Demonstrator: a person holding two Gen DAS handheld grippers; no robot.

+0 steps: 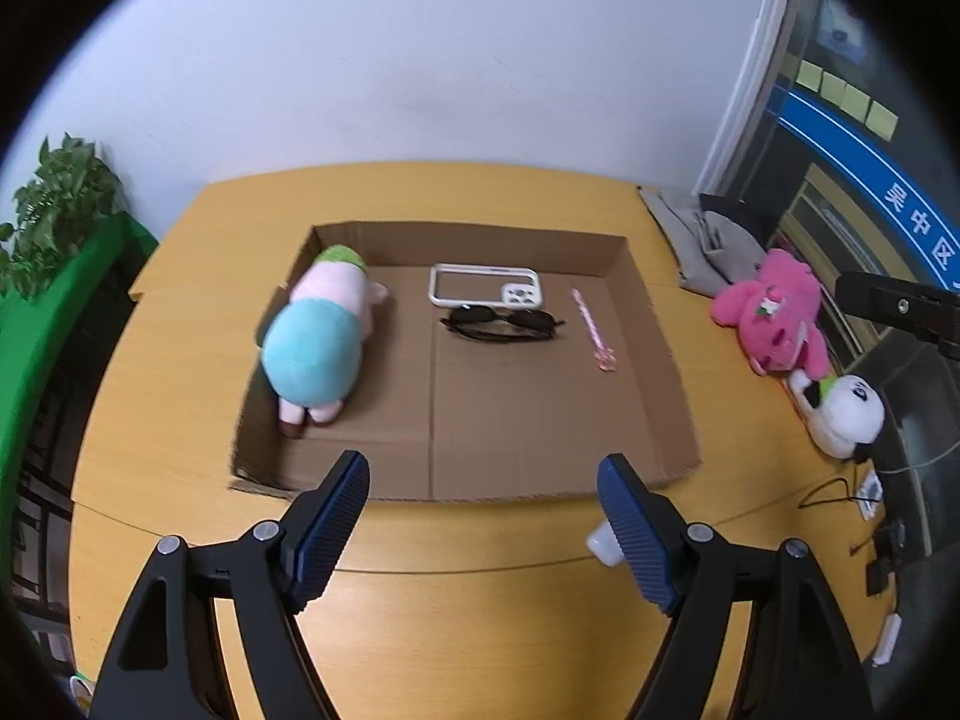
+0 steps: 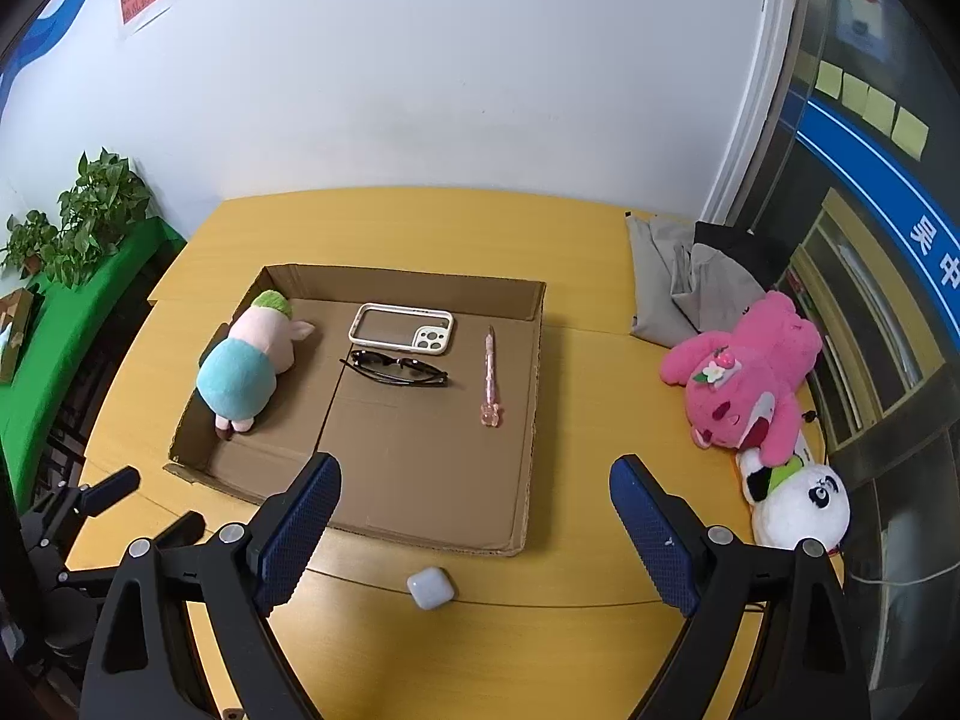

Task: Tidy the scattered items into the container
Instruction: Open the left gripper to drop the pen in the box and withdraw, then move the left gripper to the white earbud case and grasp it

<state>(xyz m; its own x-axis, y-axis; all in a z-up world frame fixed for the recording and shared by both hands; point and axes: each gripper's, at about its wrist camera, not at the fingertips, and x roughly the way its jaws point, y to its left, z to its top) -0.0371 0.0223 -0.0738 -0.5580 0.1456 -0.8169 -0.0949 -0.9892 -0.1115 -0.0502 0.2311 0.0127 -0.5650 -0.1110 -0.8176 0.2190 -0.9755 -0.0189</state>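
Observation:
A shallow cardboard box (image 1: 654,324) (image 2: 534,372) lies on the yellow table. In it are a plush pig (image 1: 318,336) (image 2: 249,363), a phone case (image 1: 486,288) (image 2: 401,328), black sunglasses (image 1: 501,324) (image 2: 393,369) and a pink pen (image 1: 591,330) (image 2: 491,375). A small white earbud case (image 2: 430,587) (image 1: 603,546) sits on the table in front of the box. A pink plush bear (image 1: 774,312) (image 2: 744,378) and a panda plush (image 1: 846,408) (image 2: 798,498) lie at the right. My left gripper (image 1: 483,480) and right gripper (image 2: 474,480) are open and empty, above the table's near side.
Grey and black folded cloth (image 1: 702,240) (image 2: 684,276) lies at the table's far right corner. Potted plants (image 2: 78,222) stand on a green surface at the left. Cables (image 1: 840,492) lie off the table's right edge. The left gripper (image 2: 90,510) shows in the right wrist view.

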